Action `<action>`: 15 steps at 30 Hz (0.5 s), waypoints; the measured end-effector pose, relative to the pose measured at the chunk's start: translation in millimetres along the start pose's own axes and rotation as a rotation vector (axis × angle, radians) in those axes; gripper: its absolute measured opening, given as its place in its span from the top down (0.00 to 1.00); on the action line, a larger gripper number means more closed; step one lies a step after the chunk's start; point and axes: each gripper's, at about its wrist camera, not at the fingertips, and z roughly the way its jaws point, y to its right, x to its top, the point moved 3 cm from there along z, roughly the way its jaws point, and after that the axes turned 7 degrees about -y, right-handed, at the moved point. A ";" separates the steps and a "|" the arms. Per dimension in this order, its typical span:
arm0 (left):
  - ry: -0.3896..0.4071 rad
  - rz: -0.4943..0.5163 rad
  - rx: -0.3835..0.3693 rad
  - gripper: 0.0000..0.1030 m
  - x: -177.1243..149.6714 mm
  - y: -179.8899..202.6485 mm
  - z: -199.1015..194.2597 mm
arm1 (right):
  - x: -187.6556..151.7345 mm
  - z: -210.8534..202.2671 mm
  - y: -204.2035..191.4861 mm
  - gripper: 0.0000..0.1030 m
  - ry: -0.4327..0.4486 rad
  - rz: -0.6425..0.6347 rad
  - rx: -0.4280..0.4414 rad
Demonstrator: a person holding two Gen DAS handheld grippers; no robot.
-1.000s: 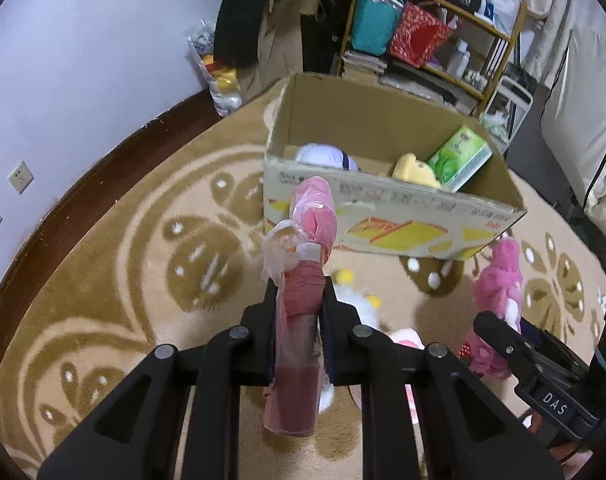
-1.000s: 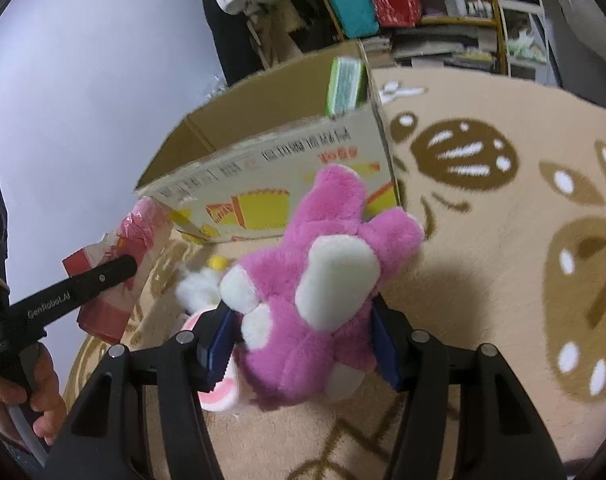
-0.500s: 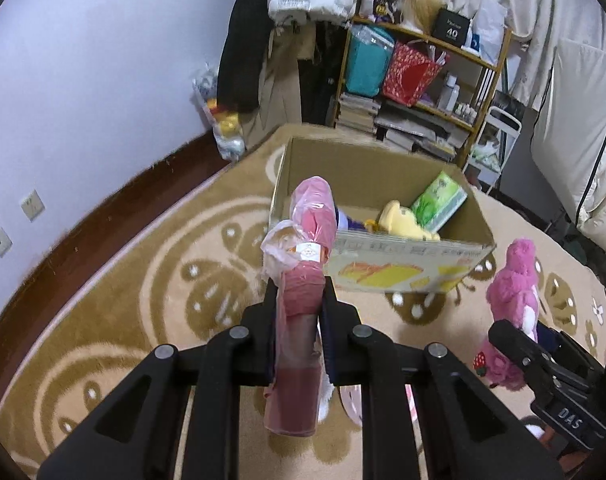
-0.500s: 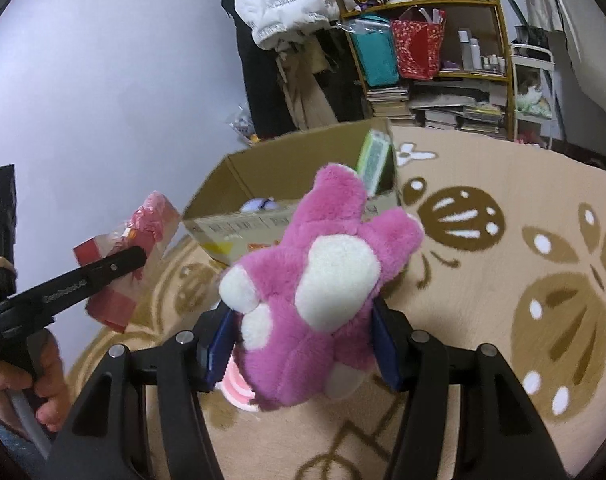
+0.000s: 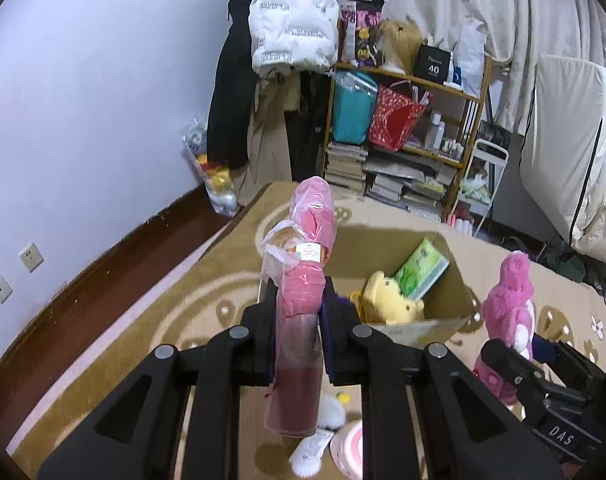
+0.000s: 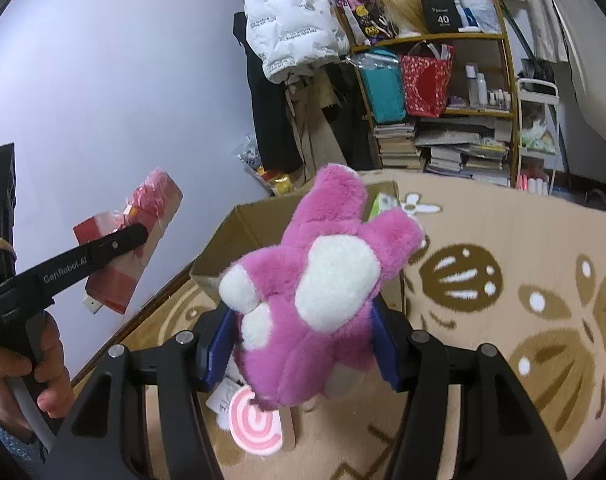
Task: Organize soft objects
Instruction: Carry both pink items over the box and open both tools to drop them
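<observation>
My left gripper (image 5: 297, 304) is shut on a pink towel pack in clear plastic (image 5: 303, 300), held upright above the carpet; the same pink towel pack (image 6: 131, 240) shows at the left of the right wrist view. My right gripper (image 6: 299, 332) is shut on a pink plush bear (image 6: 315, 284), also seen as the pink plush bear (image 5: 507, 308) at the right of the left wrist view. Ahead and below stands an open cardboard box (image 5: 455, 292) holding a yellow plush (image 5: 387, 304) and a green tissue pack (image 5: 421, 268).
A pink swirl lollipop toy (image 6: 255, 428) and a small white plush (image 5: 319, 436) lie on the patterned carpet (image 6: 523, 320) below the grippers. A cluttered shelf (image 5: 411, 120), hanging coats (image 5: 291, 20) and a toy bag (image 5: 213, 176) line the back wall. A hand (image 6: 27, 376) grips the left tool.
Both grippers have risen with their loads and tilted up, so the box now sits lower in view and more of its inside, the shelf and coats shows.
</observation>
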 end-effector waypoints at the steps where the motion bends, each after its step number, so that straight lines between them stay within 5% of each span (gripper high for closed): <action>1: 0.007 0.001 -0.005 0.84 4.2 0.7 0.1 | 3.7 1.1 -0.9 0.39 0.006 -0.007 -0.002; 15: 0.042 0.014 -0.016 0.84 32.0 2.1 30.9 | 48.0 37.9 -8.4 0.39 0.030 -0.085 -0.022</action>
